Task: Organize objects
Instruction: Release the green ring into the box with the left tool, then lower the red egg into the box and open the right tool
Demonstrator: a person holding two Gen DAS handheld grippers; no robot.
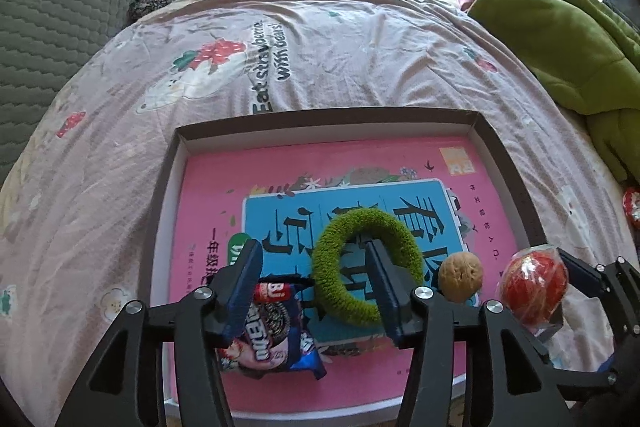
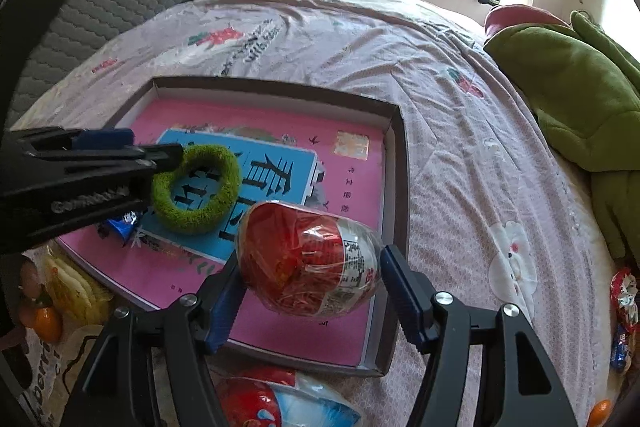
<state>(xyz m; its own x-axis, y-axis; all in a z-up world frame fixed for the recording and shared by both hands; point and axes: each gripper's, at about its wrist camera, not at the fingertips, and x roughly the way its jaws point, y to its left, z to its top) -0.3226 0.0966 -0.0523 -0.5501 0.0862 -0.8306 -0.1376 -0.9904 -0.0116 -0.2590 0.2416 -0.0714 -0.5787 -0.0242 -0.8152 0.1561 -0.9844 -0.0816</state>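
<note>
Left wrist view: the left tongs [image 1: 316,267] stand open over a shallow tray [image 1: 510,179] set on the bed [image 1: 320,35]. One finger pokes through the hole of a green fuzzy ring [image 1: 332,291]; the other sits above a blue cookie packet [image 1: 272,335]; nothing is clamped between them. Ring and packet both lie on a pink book [image 1: 320,163] that covers the tray floor. A walnut [image 1: 460,277] rests just right of the ring, also inside the tray. At the right edge the right tongs [image 1: 560,287] carry a red wrapped ball [image 1: 534,285], close beside the walnut. Right wrist view: the right tongs [image 2: 312,283] are closed around the red wrapped ball [image 2: 308,259] – clear film, printed label on its right side – held above the near right part of the tray [image 2: 400,163]. The green fuzzy ring [image 2: 200,187] lies on the book's blue panel with the left tongs [image 2: 160,163] reaching in from the left, finger tip at the ring's rim. A corner of the cookie packet [image 2: 120,225] shows under that arm. On the bed outside the tray, a green plush toy [image 2: 568,91] lies far right, and more wrapped snacks [image 2: 276,399] sit at the bottom edge, near the tray's front wall.
</note>
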